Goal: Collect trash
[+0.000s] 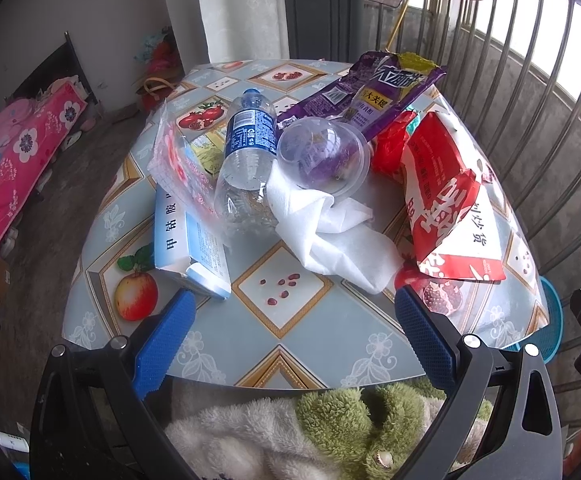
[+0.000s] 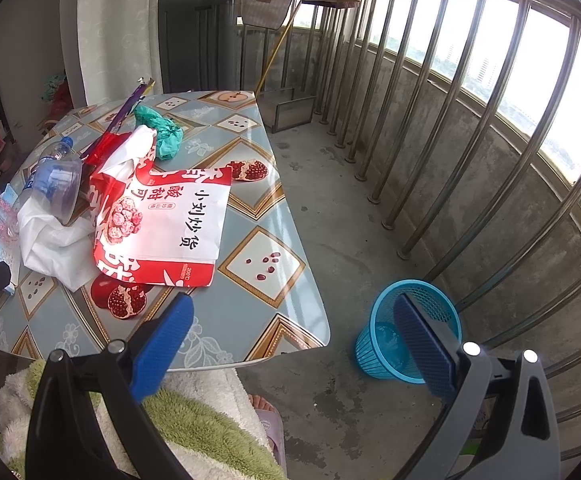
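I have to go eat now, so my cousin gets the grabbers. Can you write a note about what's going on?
Left tool: open, holding nothing, hovering over the table's near edge.
Right tool: open, holding nothing, near the table corner.
Trash on the table: plastic bottle, clear cup, white tissue, red-and-white snack bag, purple wrapper, blue box, green crumpled bag.
Blue basket: on the floor, right of the table.
Done: apparently nothing. Left: everything.

Blue-labelled clear bottle (image 1: 246, 148), red-and-white snack bag (image 2: 162, 228), purple wrapper (image 1: 374, 92), white tissue (image 1: 330, 232), fruit-patterned grey-blue tablecloth (image 1: 298, 344), blue mesh basket (image 2: 386, 344).
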The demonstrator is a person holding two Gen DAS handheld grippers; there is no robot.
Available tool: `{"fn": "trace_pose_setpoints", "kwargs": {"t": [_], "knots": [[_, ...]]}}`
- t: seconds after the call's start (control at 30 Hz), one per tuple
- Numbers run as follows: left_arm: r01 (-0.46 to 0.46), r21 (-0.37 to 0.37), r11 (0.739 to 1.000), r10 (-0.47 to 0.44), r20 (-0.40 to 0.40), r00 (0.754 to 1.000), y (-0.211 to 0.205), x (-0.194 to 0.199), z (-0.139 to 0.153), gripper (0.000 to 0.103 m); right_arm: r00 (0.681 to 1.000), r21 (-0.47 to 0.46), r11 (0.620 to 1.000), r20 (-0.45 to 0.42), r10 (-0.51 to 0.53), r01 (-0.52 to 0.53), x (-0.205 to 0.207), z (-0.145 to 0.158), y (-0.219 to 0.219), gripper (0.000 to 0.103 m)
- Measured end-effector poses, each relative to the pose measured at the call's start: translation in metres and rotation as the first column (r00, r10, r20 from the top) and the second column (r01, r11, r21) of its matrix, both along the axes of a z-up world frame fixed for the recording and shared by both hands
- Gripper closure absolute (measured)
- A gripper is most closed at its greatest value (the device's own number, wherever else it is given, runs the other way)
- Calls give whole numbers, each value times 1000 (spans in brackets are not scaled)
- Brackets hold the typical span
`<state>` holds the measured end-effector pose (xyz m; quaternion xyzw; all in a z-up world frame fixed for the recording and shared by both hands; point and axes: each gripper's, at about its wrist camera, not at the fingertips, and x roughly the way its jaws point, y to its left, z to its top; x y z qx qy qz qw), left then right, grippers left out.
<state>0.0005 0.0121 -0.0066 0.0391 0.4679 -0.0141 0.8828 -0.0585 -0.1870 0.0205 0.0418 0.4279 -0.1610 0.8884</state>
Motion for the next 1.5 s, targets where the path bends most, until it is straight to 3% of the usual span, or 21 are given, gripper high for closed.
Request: {"fn": "trace_pose_setpoints", "kwargs": {"t": [1.5], "knots": [[-9, 5, 1000, 9, -10, 1000, 2, 2, 0, 8, 999, 17, 999, -24, 46, -46, 0, -5, 8, 5]]}}
